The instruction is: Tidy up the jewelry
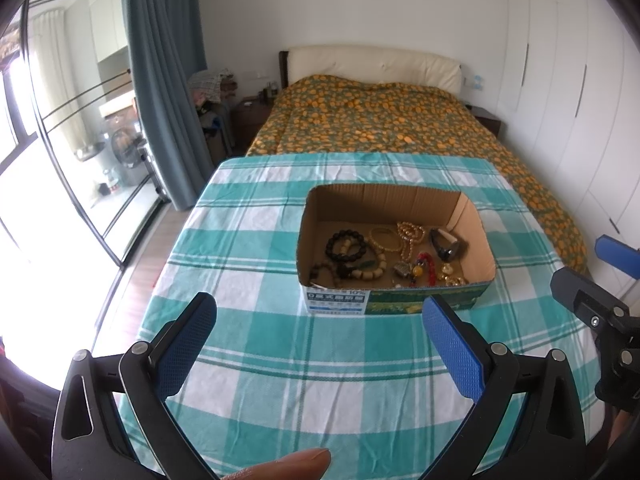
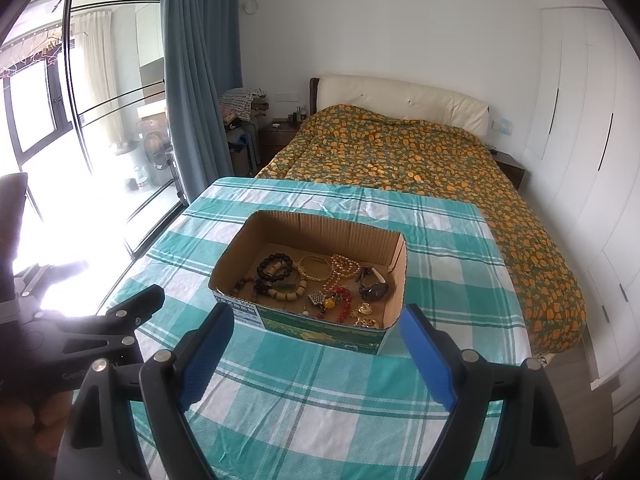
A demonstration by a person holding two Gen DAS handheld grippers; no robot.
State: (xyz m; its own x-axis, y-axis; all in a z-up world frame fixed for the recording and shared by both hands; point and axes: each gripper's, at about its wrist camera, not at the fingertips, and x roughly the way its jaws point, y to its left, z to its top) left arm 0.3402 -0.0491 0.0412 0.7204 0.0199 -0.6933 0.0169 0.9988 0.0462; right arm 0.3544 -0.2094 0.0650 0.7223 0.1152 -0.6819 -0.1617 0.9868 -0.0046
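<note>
An open cardboard box (image 1: 384, 200) (image 2: 332, 228) stands on the green-and-white checked tablecloth (image 1: 280, 360) (image 2: 320, 400). Inside lie a dark bead bracelet (image 1: 346, 245) (image 2: 276, 266), a gold bangle (image 1: 386, 239) (image 2: 314, 266), a string of golden beads (image 1: 410, 234) (image 2: 344, 266), red beads (image 1: 430, 264) (image 2: 340, 300), a dark watch (image 1: 446, 246) (image 2: 372, 286) and small gold pieces. My left gripper (image 1: 320, 302) hovers open just in front of the box, holding nothing. My right gripper (image 2: 318, 314) is open too, its blue pads (image 2: 428, 360) on either side of the box's near wall without touching it.
A bed with an orange-patterned quilt (image 1: 380, 120) (image 2: 420, 168) lies beyond the table's far edge. White wardrobe doors (image 1: 560, 80) line the right side, and a blue curtain (image 1: 168, 80) and glass doors stand at the left. A fingertip (image 1: 288, 464) shows at the bottom.
</note>
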